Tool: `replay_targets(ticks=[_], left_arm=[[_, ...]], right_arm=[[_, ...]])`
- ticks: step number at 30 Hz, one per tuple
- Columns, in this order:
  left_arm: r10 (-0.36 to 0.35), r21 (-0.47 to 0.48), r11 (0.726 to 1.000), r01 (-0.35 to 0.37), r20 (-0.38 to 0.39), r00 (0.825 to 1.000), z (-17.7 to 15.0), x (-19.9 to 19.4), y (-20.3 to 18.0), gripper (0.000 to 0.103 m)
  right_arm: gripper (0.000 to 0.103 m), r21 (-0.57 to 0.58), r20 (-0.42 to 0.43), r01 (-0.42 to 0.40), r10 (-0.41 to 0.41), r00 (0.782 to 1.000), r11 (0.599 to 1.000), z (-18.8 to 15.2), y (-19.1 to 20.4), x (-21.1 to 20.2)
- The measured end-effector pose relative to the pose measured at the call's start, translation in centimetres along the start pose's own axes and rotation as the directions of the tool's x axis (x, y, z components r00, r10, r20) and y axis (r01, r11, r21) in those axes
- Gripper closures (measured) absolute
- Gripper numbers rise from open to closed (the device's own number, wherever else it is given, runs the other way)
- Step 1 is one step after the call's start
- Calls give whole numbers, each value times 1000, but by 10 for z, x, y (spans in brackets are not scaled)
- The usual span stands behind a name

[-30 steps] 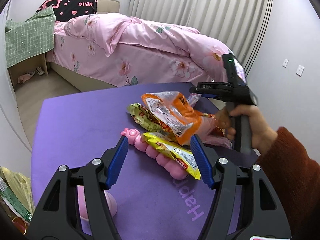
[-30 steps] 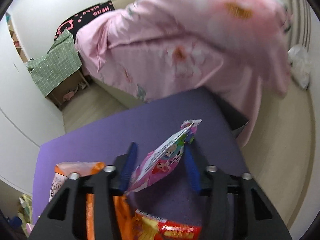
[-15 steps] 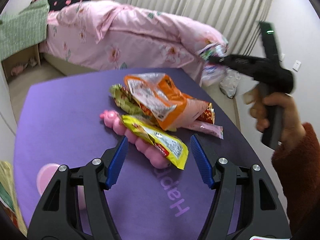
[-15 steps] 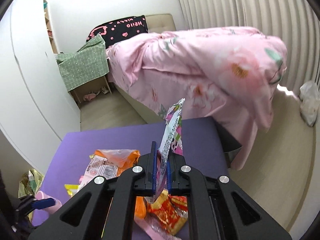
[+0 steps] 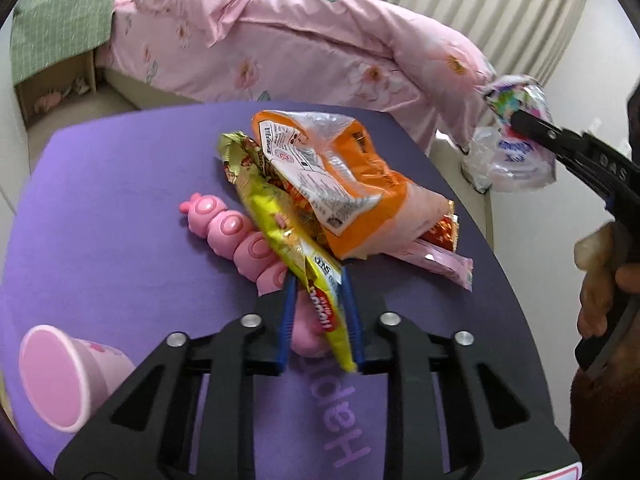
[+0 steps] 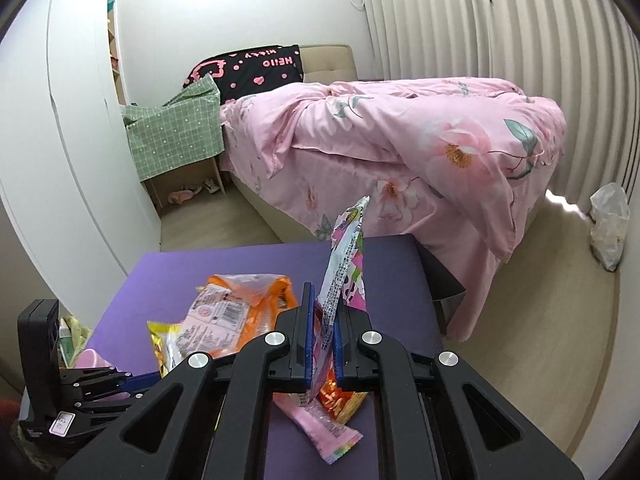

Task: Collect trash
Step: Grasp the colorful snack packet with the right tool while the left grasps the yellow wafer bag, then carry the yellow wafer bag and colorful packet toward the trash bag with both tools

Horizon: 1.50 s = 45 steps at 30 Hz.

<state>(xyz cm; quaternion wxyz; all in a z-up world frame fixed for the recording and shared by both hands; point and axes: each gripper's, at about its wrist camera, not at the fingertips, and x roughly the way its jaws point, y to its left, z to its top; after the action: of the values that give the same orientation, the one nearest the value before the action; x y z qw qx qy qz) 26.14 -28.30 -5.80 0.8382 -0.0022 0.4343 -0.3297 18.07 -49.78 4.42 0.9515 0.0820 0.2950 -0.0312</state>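
Trash lies heaped on the purple table (image 5: 100, 208): an orange wrapper (image 5: 340, 184) on top, a green packet (image 5: 240, 160) under its far left edge, a red foil pack (image 5: 442, 232) and a pink sachet (image 5: 444, 266) poking out at the right. The left gripper (image 5: 320, 320) has just been closing, and its blue pads now squeeze the near end of the yellow wrapper (image 5: 280, 236), which runs diagonally away across a pink caterpillar toy (image 5: 228, 228). The toy's near end also sits between the pads, possibly caught too; the view is too crowded to say. A pink cup (image 5: 60, 376) lies on its side at the near left corner. The right gripper (image 6: 322, 344) is clamped tight on a pink-and-white wrapper (image 6: 344, 264) that stands upright from its jaws, lifted clear of the table. On the floor at the far right, beyond a bed with a pink floral quilt (image 6: 400, 140), sits a clear plastic bag (image 6: 608, 224).
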Motion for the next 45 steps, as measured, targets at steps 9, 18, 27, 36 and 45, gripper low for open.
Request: replay_targets(ticks=[9, 18, 27, 36, 45], left_arm=[[-77, 66, 995, 73, 55, 996, -15, -70, 4, 89], [-47, 87, 995, 38, 103, 994, -54, -137, 35, 90], [-16, 70, 998, 6, 144, 989, -87, -178, 64, 91], [-3, 29, 1000, 2, 53, 999, -130, -164, 101, 73], [32, 16, 999, -32, 2, 999, -147, -148, 119, 72]], right_arm=[[94, -40, 27, -70, 71, 997, 997, -6, 36, -23], [94, -64, 37, -127, 130, 991, 990, -25, 74, -53], [94, -90, 21, -214, 217, 976, 973, -56, 130, -73], [94, -32, -61, -241, 239, 969, 970, -102, 142, -64], [94, 25, -154, -251, 252, 955, 968, -140, 139, -42]])
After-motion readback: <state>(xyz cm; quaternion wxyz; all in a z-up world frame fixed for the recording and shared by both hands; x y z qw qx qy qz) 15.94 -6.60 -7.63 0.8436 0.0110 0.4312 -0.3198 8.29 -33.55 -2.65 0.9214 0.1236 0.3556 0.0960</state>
